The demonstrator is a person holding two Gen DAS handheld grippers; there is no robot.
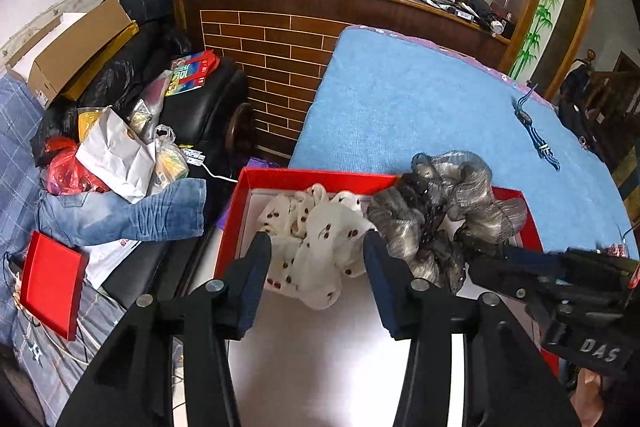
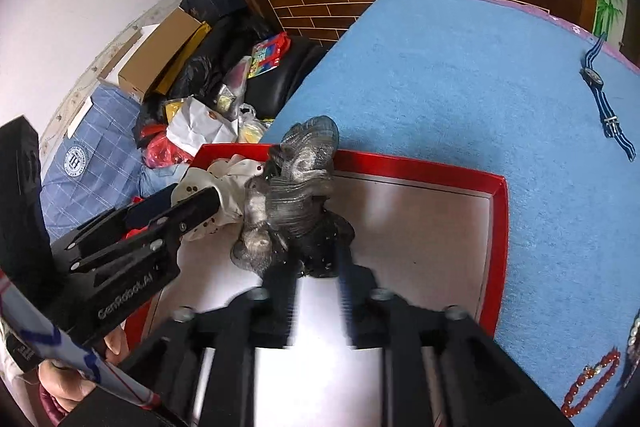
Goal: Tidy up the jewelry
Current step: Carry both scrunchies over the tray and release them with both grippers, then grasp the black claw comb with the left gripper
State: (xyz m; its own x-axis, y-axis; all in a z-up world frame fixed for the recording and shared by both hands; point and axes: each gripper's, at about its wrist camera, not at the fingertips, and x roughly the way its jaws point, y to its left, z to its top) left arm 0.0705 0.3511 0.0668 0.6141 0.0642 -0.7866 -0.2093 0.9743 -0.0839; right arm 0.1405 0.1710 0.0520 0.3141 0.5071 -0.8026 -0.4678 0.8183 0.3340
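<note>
We see a shallow red cardboard box with a pale lining [image 1: 320, 179] [image 2: 502, 227] resting on a blue textured tabletop [image 1: 400, 99] [image 2: 460, 75]. Two things lie in it: a white fabric scrunchie with small dark cherry prints [image 1: 316, 247] [image 2: 228, 179] toward the left of the box, and a grey and black sheer ruffled scrunchie [image 1: 448, 203] [image 2: 296, 195] just beside it, the two touching.

In the left wrist view our left gripper [image 1: 316, 255] fills the lower centre, its jaws standing apart on either side of the white scrunchie without pressing it. In the right wrist view our right gripper [image 2: 320, 275] sits at the lower centre, jaws blurred and parted, with the grey scrunchie at their tips and not clamped.

Outside the box, a blue striped wristwatch [image 1: 534, 131] [image 2: 604, 95] lies at the right edge of the tabletop, and a red beaded bracelet [image 2: 592, 383] lies in the lower right corner of the right wrist view.
</note>
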